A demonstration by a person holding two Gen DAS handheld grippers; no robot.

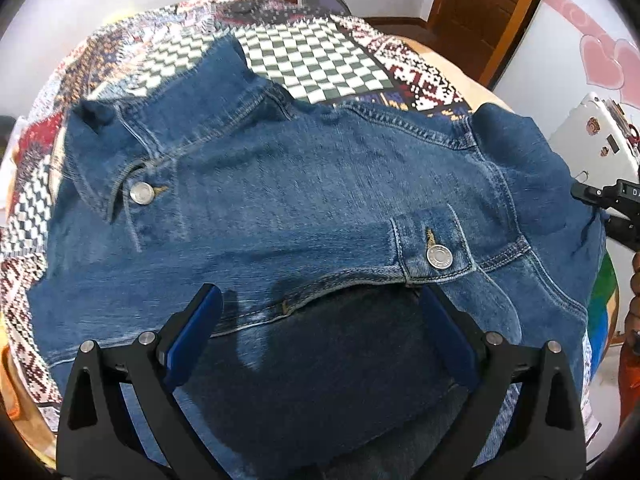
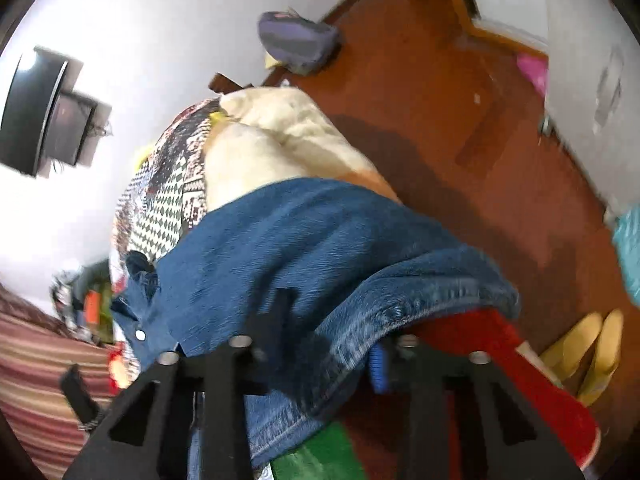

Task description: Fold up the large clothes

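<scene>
I see the denim jacket [image 1: 304, 184] spread across the patterned blanket [image 1: 312, 60], collar toward the far side, with a cuff folded over its middle and two metal buttons [image 1: 439, 257] showing (the cloth is thick, with pale stitched seams). My left gripper [image 1: 320, 320] hangs over the jacket's near part, its blue fingers [image 1: 196, 332] spread wide with only denim beneath them, not pinched. My right gripper [image 2: 320, 344] sits at the jacket's right edge, and in the right wrist view a thick fold of denim runs between its fingers; they look drawn in on that fold, though blur hides the pads. That edge of the jacket drapes off the blanket's side above the red-brown floor [image 2: 460, 128]. Beyond the collar the blanket lies uncovered.
</scene>
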